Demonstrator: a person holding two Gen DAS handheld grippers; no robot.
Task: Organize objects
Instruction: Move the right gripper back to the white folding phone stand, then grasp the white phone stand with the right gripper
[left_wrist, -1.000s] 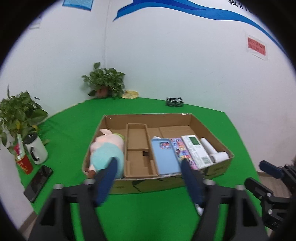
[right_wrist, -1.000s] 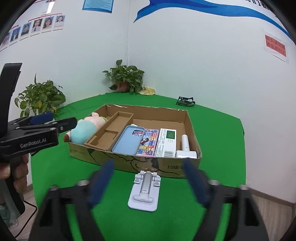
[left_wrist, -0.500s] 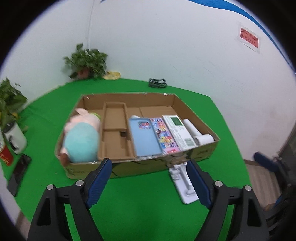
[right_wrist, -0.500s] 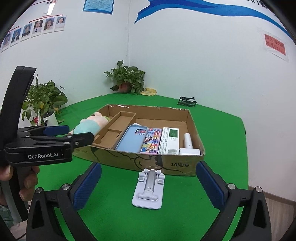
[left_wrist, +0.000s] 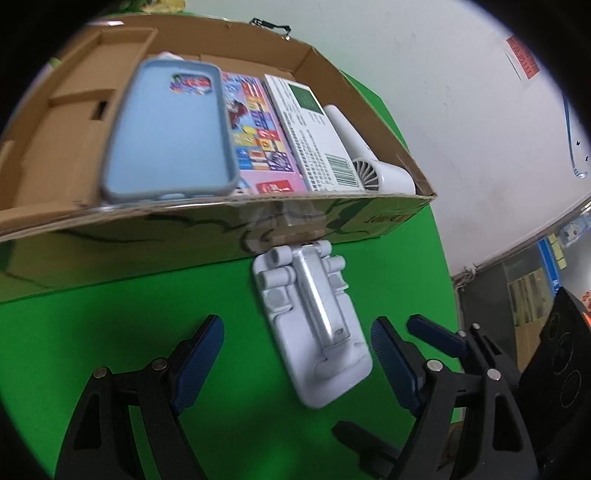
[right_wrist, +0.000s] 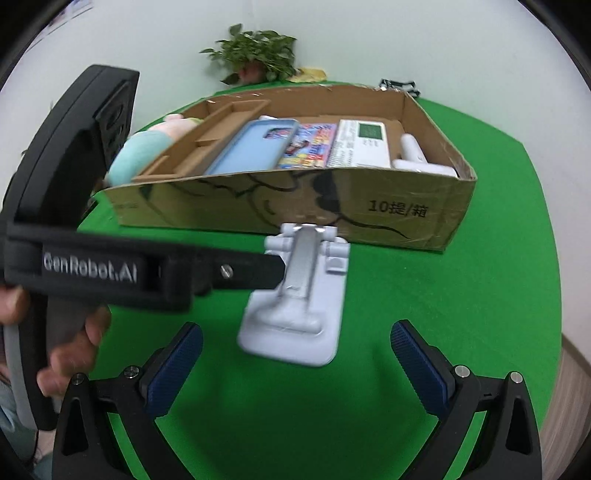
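Folded phone stand (left_wrist: 314, 328) lies between both grippers' spread jaws.
Its long axis points toward the cardboard box (left_wrist: 221, 225); left gripper (left_wrist: 295, 354) looks nearer than right gripper (right_wrist: 295, 354).

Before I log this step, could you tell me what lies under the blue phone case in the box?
The phone case overlaps the colourful box's left edge; beneath the rest is hidden.

box (left_wrist: 207, 221): left end cut off by frame edge in left view | plush (right_wrist: 147, 151): mostly hidden behind left gripper (right_wrist: 280, 267) body in right view | stand (right_wrist: 295, 306): left edge partly covered by that gripper's finger | case (left_wrist: 170, 129), stand: motion-blurred ahead of left gripper
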